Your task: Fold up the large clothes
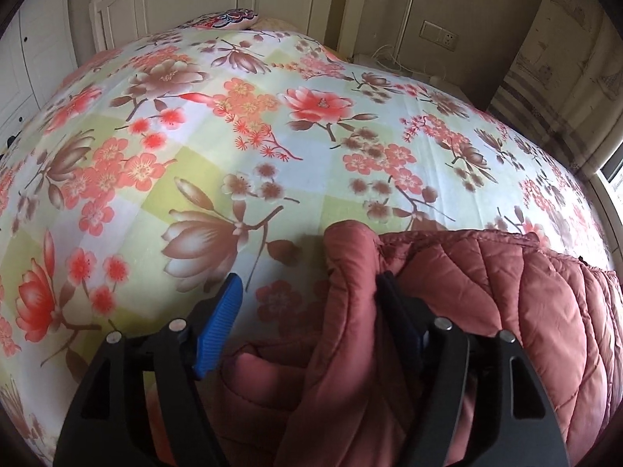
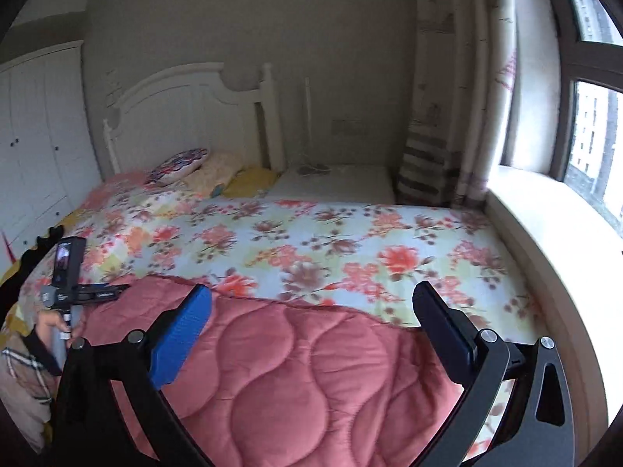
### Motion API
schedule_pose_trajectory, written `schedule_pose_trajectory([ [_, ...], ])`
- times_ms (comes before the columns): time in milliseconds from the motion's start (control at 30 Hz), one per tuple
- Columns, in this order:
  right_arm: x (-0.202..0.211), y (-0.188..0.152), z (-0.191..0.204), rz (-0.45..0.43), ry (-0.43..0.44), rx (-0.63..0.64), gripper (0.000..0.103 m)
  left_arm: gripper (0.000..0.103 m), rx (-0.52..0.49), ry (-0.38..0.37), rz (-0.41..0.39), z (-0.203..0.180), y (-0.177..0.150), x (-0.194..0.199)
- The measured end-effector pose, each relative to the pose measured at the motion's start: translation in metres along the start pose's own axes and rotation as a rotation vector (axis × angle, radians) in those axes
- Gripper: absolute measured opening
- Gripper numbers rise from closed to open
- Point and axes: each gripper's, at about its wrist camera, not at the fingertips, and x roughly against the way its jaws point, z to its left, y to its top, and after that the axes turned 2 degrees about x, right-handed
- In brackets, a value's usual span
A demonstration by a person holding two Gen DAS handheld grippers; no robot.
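Left gripper [image 1: 307,303]: my jaws stand apart, a jacket [image 1: 486,311] fold loose between them.
Right gripper [image 2: 311,319]: mine, spread wide above jacket.
Bed [image 2: 350,233]: flowered cover.

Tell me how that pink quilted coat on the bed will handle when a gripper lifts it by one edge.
The coat will probably flop and sag: a fold already droops between the left gripper's open fingers. Its puffy quilting suggests it is light for its bulk. The smooth shell may slip.
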Motion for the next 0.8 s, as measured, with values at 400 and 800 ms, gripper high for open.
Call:
schedule_pose_trajectory([
  [400,-0.131,-0.068,0.027,0.338,0.050,0.076,0.099,0.086,0.080,0.039,-0.063,0.013,0.006,0.026],
  [800,-0.125,-0.068,0.025,0.322,0.058,0.057,0.099,0.101,-0.337,-0.120,-0.312,-0.136,-0.046,0.135],
])
